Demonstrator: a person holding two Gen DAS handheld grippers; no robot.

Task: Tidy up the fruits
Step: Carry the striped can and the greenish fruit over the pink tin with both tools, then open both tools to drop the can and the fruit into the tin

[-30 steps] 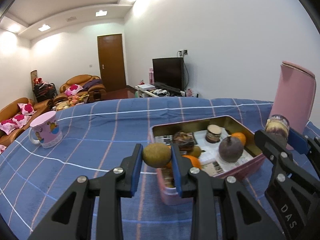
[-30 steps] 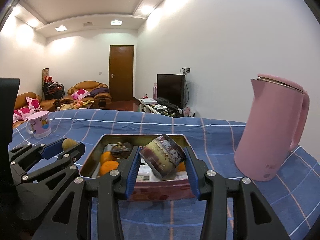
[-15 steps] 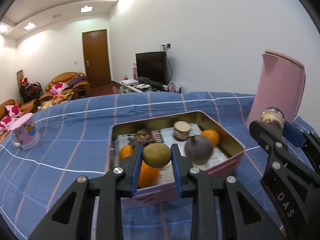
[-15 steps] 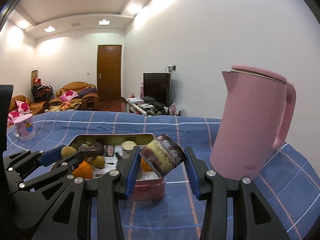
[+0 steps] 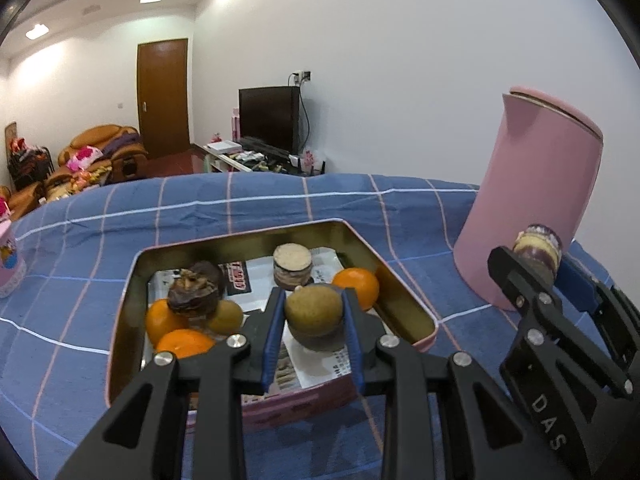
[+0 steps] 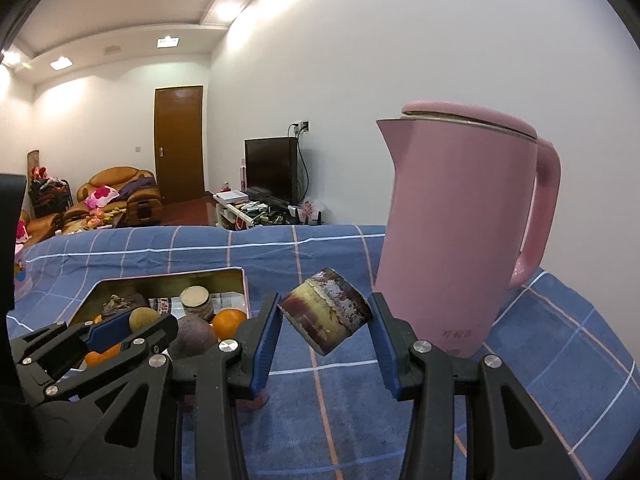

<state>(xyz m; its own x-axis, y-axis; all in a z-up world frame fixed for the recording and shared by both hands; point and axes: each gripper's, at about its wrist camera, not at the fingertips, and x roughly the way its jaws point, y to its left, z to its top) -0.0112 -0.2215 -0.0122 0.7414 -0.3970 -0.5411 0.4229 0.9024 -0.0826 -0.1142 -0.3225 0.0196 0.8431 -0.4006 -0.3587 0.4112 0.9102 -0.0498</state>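
The left gripper (image 5: pixel 313 312) is closed on a brown-green fruit (image 5: pixel 314 310), held above the open tin (image 5: pixel 404 292), which holds oranges (image 5: pixel 356 286). The right gripper (image 6: pixel 326 316) clamps a tilted cylindrical cake piece (image 6: pixel 328 312) beside the pink kettle (image 6: pixel 460 240), above the table (image 6: pixel 540 380).

Both grippers shifted right

I've carried the kiwi (image 5: pixel 313 311) in my left gripper (image 5: pixel 313 334) from beside the tin (image 5: pixel 404 292) to over its inside; my right gripper (image 6: pixel 326 332) swung its cake slice (image 6: pixel 325 310) toward the kettle (image 6: pixel 460 240).
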